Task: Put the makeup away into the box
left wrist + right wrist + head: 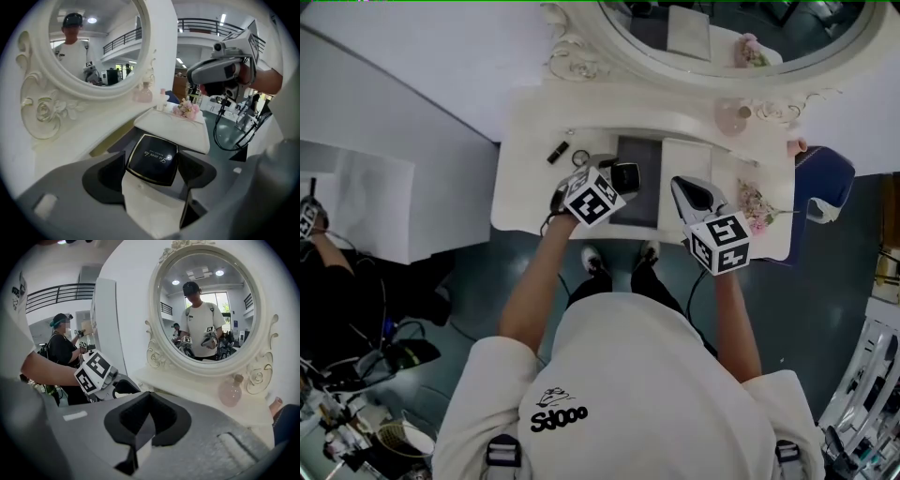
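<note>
A black square compact [152,159] with gold lettering sits between the jaws of my left gripper [153,169], which is shut on it. In the head view that gripper [617,180] holds the compact [626,174] over the left edge of the open box [639,155], whose inside is dark grey. The box's white lid [685,161] lies open to its right. My right gripper [690,194] hovers over the lid's near end, and in its own view the right gripper [139,431] has its jaws shut with nothing between them.
A small black tube [558,152] and a round dark item [581,157] lie on the white vanity table [520,187] left of the box. A pink perfume bottle [733,116], pink flowers [757,206] and the oval mirror [741,37] stand behind and right.
</note>
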Available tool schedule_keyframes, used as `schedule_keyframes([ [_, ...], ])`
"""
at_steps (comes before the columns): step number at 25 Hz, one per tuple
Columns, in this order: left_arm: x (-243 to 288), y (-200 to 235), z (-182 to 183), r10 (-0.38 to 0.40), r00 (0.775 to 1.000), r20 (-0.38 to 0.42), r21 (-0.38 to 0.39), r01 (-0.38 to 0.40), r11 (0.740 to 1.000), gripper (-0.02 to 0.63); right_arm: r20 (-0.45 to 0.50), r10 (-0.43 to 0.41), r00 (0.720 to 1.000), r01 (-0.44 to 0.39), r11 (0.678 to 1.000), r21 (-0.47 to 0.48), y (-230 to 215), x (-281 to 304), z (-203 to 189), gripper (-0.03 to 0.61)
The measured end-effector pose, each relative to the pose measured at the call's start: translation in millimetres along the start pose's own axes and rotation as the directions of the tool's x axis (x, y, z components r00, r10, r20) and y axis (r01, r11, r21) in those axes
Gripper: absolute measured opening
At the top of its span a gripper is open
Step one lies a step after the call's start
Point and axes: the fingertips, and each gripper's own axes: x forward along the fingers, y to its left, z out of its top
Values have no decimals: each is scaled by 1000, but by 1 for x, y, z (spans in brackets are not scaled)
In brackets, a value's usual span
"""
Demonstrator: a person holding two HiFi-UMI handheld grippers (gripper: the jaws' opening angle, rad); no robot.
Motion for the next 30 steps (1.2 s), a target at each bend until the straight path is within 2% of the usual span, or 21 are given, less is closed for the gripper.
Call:
schedule_keyframes([
  [3,27,-27,-4,-70,994,-89,64,76,995,371,-10,-2,1000,3,1000,31,-9,-12,-13,2],
  [7,55,-49,-18,-99,974,-201,129,127,984,371,-18,-6,1000,7,997,79,-17,-25,-29,2],
  [10,69,-61,-29,-117,952,-283,166,169,972,371,-33,-14,999,17,995,94,-26,-32,-38,2],
  [14,79,-68,-46,-119,910,-397,198,212,957,371,-40,-14,999,19,992,124,-34,-35,-47,2],
  [22,99,-77,-52,-106,881,-461,195,217,957,370,-43,22,999,-16,991,133,-35,-37,-58,2],
  [28,101,-75,-54,-87,878,-471,185,194,963,373,-59,32,998,-24,991,132,-41,-38,-63,2],
  [30,98,-73,-53,-77,883,-463,171,175,970,373,-61,39,997,-31,990,135,-43,-37,-63,2],
])
